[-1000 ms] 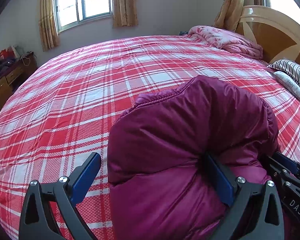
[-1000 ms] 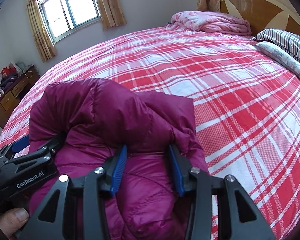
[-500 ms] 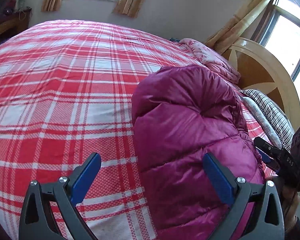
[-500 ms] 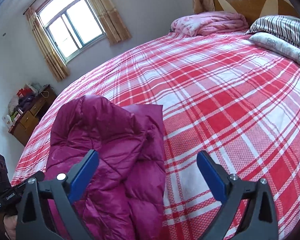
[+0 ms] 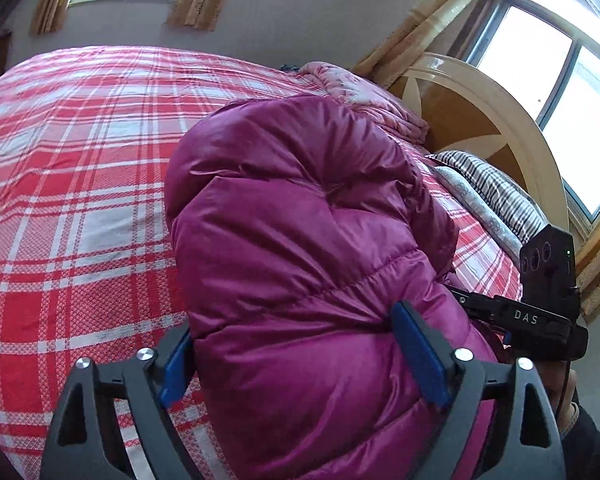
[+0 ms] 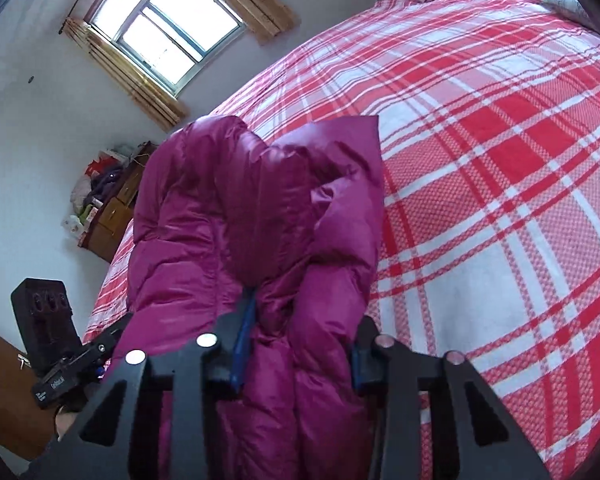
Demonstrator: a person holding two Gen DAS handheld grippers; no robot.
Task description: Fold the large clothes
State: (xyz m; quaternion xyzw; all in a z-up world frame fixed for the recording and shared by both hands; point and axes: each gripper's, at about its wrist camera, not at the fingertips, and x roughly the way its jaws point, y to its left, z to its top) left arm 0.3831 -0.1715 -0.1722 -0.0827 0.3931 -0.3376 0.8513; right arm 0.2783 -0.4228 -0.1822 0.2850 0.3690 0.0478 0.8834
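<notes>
On the red-and-white plaid bedspread (image 5: 80, 200) lies a bundled magenta puffer jacket (image 5: 300, 240), its near end bulging up between both grippers. The left gripper (image 5: 300, 356) is closing around a broad fold of the jacket, its blue pads (image 5: 418, 354) pressed into the padding on either side, while the right gripper (image 6: 296, 340) is closing on a narrower ridge of the same jacket, which fills the gap between its fingers. At the far end of the bed, a pink quilt (image 5: 360, 92) and a striped pillow (image 5: 492, 192) sit by the wooden headboard (image 5: 480, 120), well apart from the jacket.
</notes>
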